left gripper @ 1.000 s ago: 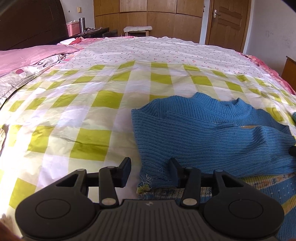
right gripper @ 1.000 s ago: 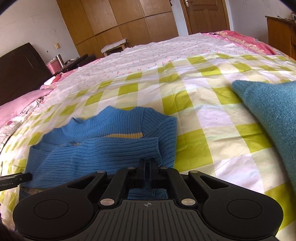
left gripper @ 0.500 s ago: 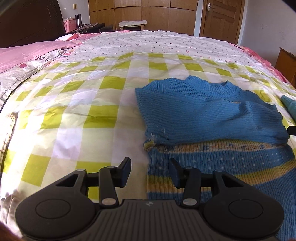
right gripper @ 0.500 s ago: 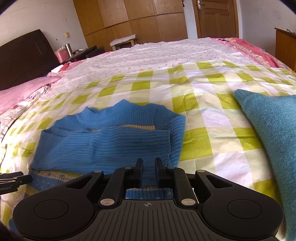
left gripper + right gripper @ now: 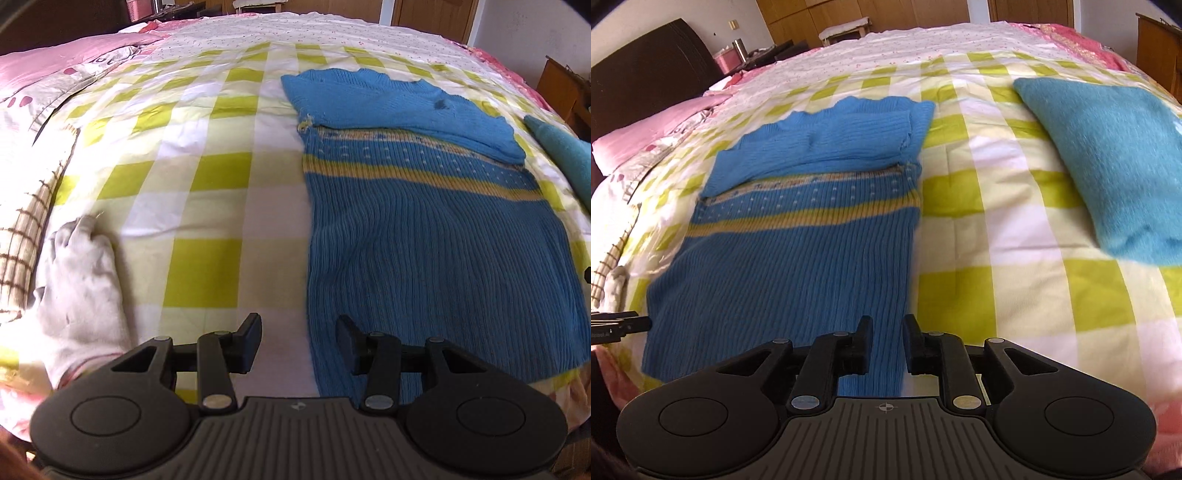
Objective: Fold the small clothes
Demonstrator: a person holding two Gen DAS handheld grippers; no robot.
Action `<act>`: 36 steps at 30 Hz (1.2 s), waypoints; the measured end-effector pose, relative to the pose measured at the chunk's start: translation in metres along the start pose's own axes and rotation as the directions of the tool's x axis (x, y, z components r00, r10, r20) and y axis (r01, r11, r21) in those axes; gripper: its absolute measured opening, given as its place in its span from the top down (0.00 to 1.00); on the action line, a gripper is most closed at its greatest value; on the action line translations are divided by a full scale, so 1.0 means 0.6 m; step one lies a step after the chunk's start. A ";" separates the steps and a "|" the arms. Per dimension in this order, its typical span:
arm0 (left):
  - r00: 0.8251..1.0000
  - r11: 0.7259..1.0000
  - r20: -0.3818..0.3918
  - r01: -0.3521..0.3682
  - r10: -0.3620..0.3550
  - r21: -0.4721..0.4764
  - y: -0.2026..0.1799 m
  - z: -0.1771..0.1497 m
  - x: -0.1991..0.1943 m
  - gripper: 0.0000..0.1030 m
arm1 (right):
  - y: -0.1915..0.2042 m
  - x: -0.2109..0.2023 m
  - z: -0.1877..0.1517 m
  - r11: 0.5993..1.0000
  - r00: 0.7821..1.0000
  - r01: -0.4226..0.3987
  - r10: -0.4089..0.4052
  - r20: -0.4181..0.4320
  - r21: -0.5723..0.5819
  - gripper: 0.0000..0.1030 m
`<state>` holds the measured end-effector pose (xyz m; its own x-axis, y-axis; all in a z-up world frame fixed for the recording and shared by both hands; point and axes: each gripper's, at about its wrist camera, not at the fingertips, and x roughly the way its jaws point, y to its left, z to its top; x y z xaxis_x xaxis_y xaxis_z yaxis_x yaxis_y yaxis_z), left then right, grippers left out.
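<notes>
Here the blue sweater (image 5: 424,258) lay flat on the bed (image 5: 207,206), long axis running away from both claws; left claw (image 5: 297,341), spread and empty, straddled its left edge, and right claw (image 5: 885,345), just parting, empty, its right edge

Green-checked bedspread (image 5: 218,192), pink pillow (image 5: 74,59), teal cushion (image 5: 1108,162), perhaps a white sock (image 5: 85,291).

One blue sweater (image 5: 424,229), one teal garment (image 5: 1108,155), one white sock (image 5: 81,288), two pink pillows (image 5: 74,55).
</notes>
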<state>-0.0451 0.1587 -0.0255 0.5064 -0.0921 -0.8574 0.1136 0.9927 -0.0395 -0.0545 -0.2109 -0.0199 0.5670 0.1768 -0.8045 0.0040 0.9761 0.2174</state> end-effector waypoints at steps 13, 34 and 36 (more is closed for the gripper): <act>0.999 1.000 -0.028 0.030 -0.030 0.007 -0.022 -0.027 0.000 0.66 | 0.006 -0.011 -0.069 0.999 0.997 -0.030 0.031 -0.071 0.014 0.80; 0.997 0.997 -0.024 0.070 -0.071 -0.021 -0.021 -0.026 0.002 0.80 | 0.013 0.000 -0.075 0.999 0.994 -0.031 0.029 -0.103 -0.012 0.66; 0.995 0.995 -0.030 0.097 -0.098 -0.039 -0.015 -0.027 -0.001 0.86 | 0.016 0.002 -0.074 0.999 0.993 -0.031 0.029 -0.113 -0.016 0.69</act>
<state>-0.0601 0.1507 -0.0331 0.4667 -0.1867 -0.8645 0.1287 0.9814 -0.1425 -0.0904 -0.1957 -0.0435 0.4701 0.2187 -0.8551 -0.0266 0.9719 0.2340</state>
